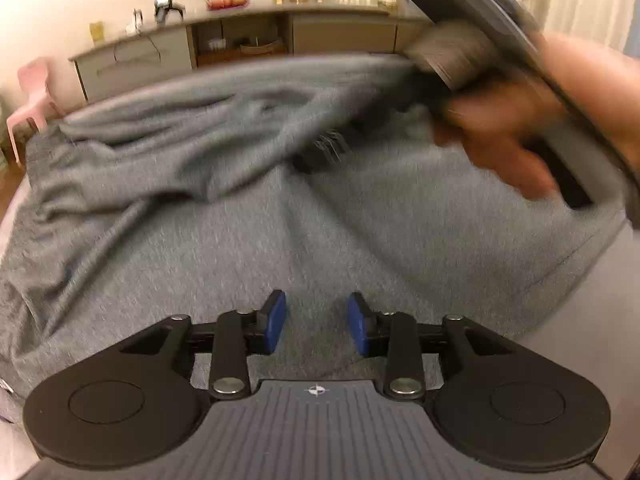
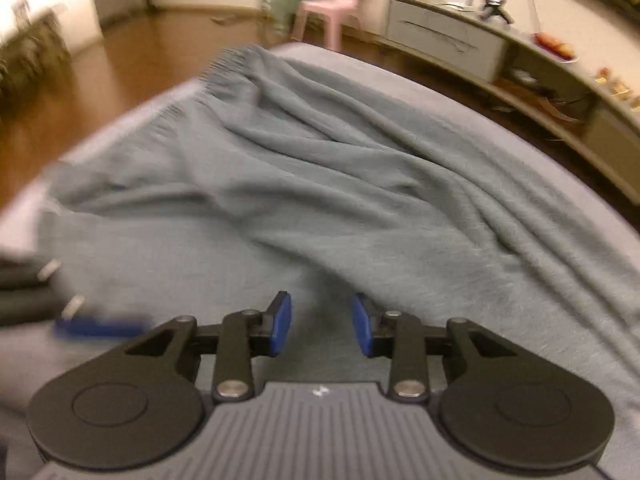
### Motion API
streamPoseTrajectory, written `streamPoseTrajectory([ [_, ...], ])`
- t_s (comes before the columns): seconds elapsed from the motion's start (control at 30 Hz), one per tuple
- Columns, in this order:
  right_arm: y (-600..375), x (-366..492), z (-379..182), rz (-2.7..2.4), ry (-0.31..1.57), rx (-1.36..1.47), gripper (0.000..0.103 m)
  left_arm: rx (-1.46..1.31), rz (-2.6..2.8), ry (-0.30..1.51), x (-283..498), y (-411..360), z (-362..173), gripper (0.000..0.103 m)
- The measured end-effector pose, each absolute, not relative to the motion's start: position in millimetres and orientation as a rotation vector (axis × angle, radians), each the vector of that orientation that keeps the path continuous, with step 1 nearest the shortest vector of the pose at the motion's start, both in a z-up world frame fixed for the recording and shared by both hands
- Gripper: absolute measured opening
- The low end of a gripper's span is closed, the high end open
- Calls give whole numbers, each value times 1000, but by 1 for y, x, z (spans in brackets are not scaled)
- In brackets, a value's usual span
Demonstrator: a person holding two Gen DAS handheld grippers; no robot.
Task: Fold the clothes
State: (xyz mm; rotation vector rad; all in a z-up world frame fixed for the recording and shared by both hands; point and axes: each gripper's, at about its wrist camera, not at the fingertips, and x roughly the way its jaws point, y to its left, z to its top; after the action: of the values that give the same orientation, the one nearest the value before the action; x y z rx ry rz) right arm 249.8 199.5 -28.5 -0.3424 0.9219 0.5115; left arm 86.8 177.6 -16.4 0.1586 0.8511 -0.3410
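Grey trousers point(image 1: 248, 216) lie spread and rumpled on a grey surface; in the right wrist view point(image 2: 320, 184) the elastic waistband point(image 2: 216, 68) is at the far left. My left gripper point(image 1: 316, 326) is open just above the cloth, nothing between its blue pads. My right gripper point(image 2: 321, 326) is open over the cloth, empty. In the left wrist view the right gripper and the hand holding it point(image 1: 512, 120) are blurred at the upper right, over a raised fold of the trousers. The left gripper's blue pad point(image 2: 100, 326) shows blurred at the left of the right wrist view.
A low sideboard point(image 1: 180, 52) with small items runs along the far wall. A pink plastic chair point(image 2: 336, 4) stands on the wooden floor point(image 2: 120, 72) beyond the surface. The grey surface's edge point(image 2: 520, 120) runs along the right of the trousers.
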Motion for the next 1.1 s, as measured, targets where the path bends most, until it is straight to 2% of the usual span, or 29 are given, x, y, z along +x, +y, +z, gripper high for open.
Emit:
streamPoseTrajectory([
  [0.07, 196, 281, -26, 414, 902, -281, 21, 154, -346, 863, 81, 176, -17, 38],
  [0.17, 187, 324, -21, 258, 855, -201, 23, 191, -358, 887, 70, 173, -17, 38],
  [0.23, 176, 340, -23, 239, 900, -144, 23, 193, -369, 897, 66, 175, -17, 38],
  [0.33, 153, 321, -19, 327, 935, -41, 23, 205, -388, 916, 66, 176, -16, 38],
  [0.43, 119, 279, -11, 431, 915, 42, 28, 247, -418, 929, 68, 172, -12, 39],
  [0.53, 72, 240, -15, 428, 931, 3, 28, 267, -396, 908, 71, 173, -7, 40],
  [0.63, 16, 215, -29, 329, 944, -65, 28, 176, -288, 855, 82, 193, 4, 51],
  [0.87, -130, 193, -35, 60, 899, 69, 28, 45, 129, 922, 125, 275, -11, 51],
  [0.93, -172, 190, -44, -36, 906, 104, 27, 27, 167, 932, 123, 289, -16, 58],
  [0.97, -188, 188, -47, -63, 884, 126, 25, 18, 187, 937, 122, 296, -18, 58],
  [1.1, -227, 201, -47, -115, 917, 221, 25, 130, 326, 959, 104, 299, -16, 58],
])
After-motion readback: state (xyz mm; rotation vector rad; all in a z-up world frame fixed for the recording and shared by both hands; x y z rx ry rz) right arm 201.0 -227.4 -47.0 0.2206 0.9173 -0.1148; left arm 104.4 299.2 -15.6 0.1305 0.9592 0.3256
